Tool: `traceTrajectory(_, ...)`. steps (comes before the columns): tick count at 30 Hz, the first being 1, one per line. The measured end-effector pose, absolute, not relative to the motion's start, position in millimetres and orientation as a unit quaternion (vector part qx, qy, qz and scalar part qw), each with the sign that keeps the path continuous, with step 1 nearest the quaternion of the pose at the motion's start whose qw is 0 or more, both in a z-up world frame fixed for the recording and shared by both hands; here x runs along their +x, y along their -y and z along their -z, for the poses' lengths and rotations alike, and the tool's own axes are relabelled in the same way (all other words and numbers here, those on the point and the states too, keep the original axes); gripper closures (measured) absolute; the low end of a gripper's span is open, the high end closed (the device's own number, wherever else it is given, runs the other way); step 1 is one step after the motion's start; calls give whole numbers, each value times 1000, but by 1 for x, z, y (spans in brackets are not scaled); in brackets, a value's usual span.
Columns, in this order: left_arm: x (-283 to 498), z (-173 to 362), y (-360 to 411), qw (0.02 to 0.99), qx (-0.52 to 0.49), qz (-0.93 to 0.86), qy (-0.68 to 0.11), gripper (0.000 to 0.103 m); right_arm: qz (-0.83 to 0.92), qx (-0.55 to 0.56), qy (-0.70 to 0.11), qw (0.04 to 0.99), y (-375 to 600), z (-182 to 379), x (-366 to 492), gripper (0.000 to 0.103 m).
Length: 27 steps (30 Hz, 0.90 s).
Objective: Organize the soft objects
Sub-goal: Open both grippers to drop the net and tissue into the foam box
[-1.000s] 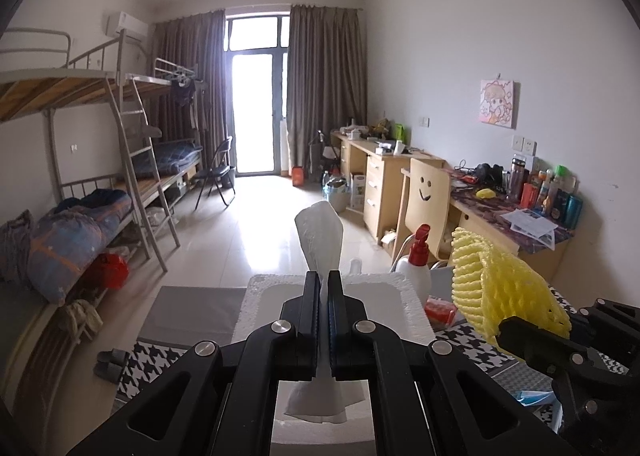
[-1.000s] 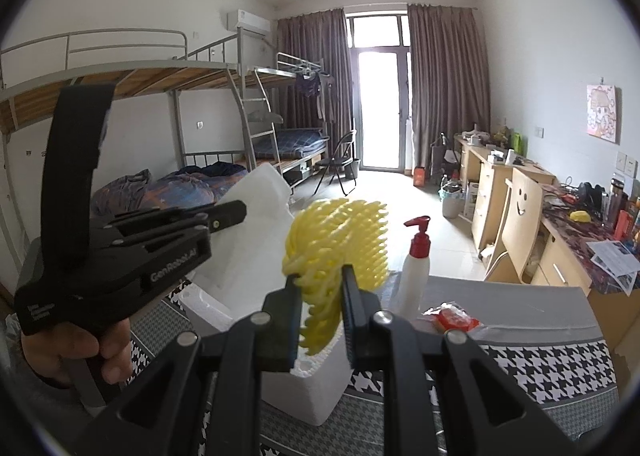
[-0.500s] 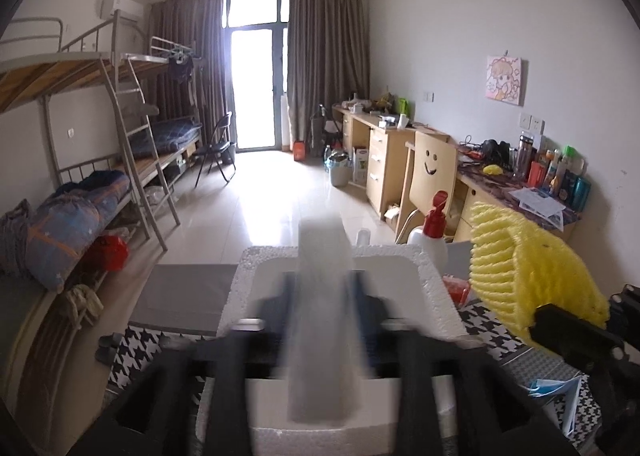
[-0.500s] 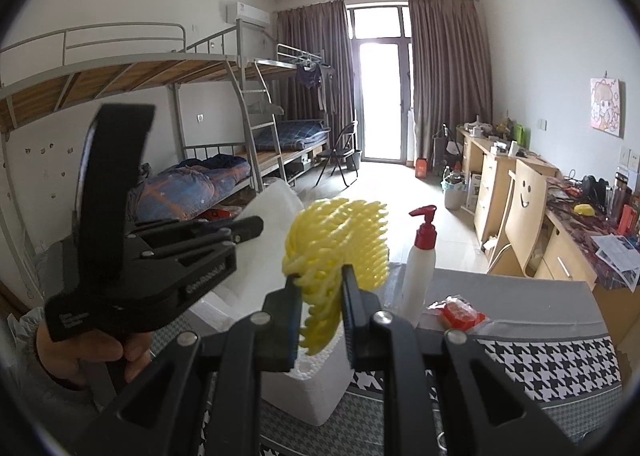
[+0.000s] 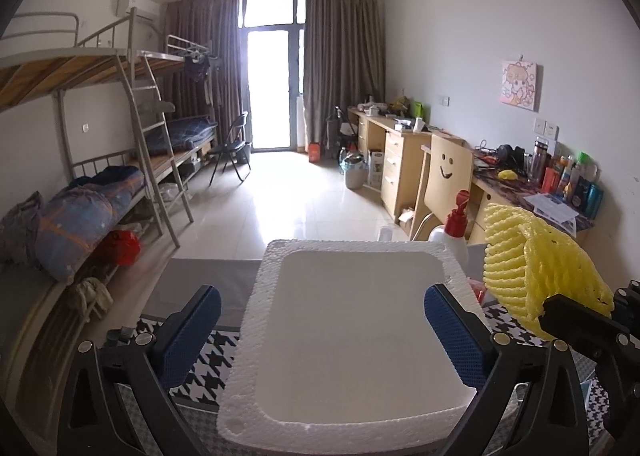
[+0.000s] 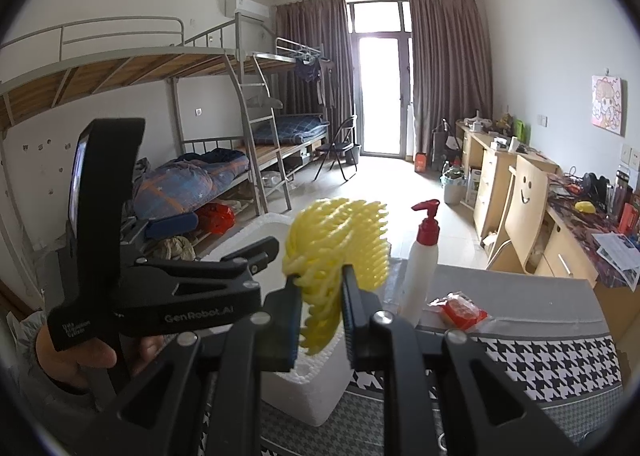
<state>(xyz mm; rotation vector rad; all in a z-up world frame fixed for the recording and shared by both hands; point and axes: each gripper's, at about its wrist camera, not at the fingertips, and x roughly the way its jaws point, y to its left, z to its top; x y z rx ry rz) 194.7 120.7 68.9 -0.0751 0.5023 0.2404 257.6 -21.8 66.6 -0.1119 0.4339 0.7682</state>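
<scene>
Since a second ago the left gripper (image 5: 320,320) has let go of that white foam sheet it was pinching, and its jaws are now spread wide with nothing between them, hovering right over the white foam box (image 5: 276,376). The sheet isn't distinguishable anymore; the box interior just looks plain white from up here, so I can't tell where it lies. Over on the other side, the right gripper (image 6: 320,320) is clamped on the yellow foam net (image 6: 340,244), holding it up with most of the net sticking out above the fingers. From the left wrist view that net (image 5: 536,272) sits off to the right of the left gripper, just past the box's edge. Ahead of the right gripper and a bit to the right there's a white pump bottle (image 6: 420,268) with a red top standing on the houndstooth tablecloth (image 6: 540,360), and a small red packet (image 6: 460,310) lying near it.
</scene>
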Motion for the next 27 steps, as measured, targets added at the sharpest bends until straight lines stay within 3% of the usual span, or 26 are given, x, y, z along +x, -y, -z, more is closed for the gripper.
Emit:
traceTrajectory(13,179,-70,-144,955,-73,-138,-251,1,-376,-64,-211,900,16,-65,260,81)
traceTrajectory(27,169,-65,-155,953,-44,-190,-232,1,-383,-79,-214,895,1,-64,266,81)
